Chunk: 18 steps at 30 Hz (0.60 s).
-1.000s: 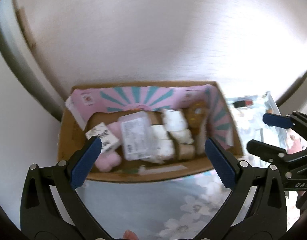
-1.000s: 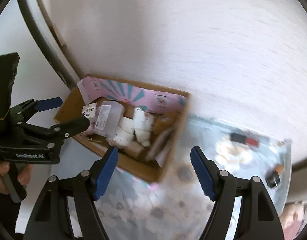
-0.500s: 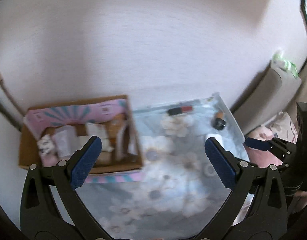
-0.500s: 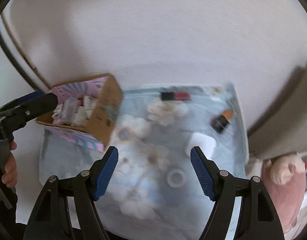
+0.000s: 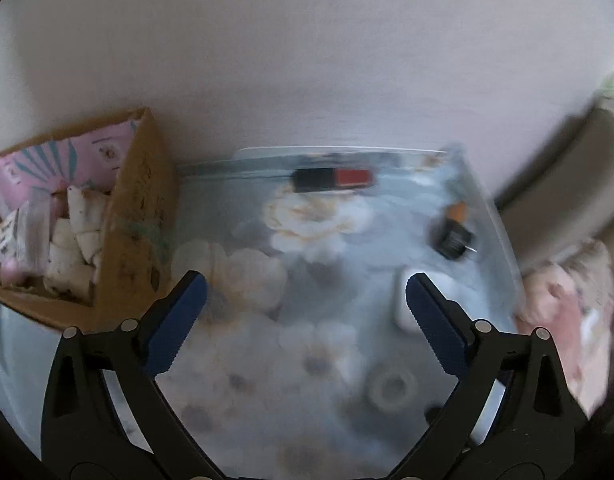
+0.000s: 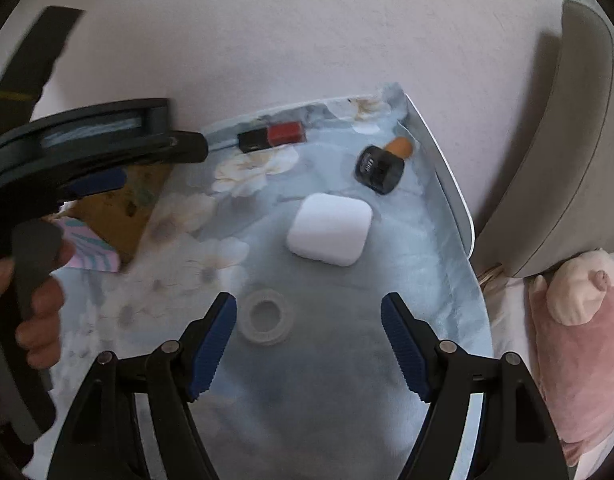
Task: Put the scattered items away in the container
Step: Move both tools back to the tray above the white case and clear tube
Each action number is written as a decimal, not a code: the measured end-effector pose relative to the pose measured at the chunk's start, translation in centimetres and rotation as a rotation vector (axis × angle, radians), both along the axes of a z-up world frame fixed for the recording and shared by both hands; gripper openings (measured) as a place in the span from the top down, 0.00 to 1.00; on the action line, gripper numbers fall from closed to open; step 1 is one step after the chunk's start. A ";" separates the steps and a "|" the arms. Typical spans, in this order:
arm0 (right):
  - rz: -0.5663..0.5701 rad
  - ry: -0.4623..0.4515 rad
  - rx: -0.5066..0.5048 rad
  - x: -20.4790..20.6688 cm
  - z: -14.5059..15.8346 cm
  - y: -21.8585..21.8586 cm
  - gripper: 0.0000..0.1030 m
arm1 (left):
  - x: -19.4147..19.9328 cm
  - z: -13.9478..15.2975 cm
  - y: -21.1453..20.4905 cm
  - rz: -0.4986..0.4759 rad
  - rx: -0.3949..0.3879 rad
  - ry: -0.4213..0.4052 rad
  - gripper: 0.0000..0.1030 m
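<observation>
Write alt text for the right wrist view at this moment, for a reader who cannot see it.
The open right claw hovers over a floral cloth holding a clear tape roll, a white case, a dark bottle and a black-and-red tube. At left, a hand holds the left claw by the cardboard box.

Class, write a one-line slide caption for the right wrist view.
Open right claw hovers over tape roll and white case on floral cloth.

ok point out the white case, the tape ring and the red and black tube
white case (image 6: 330, 229), right wrist view, middle of its top face
tape ring (image 6: 265, 316), right wrist view, on its clear rim
red and black tube (image 6: 271, 137), right wrist view, where black meets red
</observation>
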State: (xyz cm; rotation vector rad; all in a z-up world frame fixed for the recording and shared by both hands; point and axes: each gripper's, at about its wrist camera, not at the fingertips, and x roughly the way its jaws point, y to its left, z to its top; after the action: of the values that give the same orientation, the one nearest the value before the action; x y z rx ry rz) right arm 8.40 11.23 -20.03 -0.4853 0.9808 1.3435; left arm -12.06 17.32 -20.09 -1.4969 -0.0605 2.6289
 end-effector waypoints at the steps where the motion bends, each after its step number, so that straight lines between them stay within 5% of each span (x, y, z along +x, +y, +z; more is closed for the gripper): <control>1: -0.010 -0.005 0.007 0.0 -0.5 0.3 0.31 | -0.6 -0.7 0.0 0.027 -0.013 -0.002 0.04; 7: -0.051 -0.017 0.023 0.4 -2.2 2.9 0.31 | -4.8 -4.5 -0.8 0.178 -0.079 -0.023 0.11; 18: -0.072 -0.028 0.035 0.7 -3.6 5.8 0.31 | -7.6 -6.8 -1.1 0.247 -0.121 -0.020 0.21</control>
State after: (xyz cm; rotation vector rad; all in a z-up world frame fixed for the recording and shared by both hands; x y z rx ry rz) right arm 9.08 17.05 -23.59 -0.4380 0.9415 1.2843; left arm -19.68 16.22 -26.93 -1.6513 -0.0954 2.8567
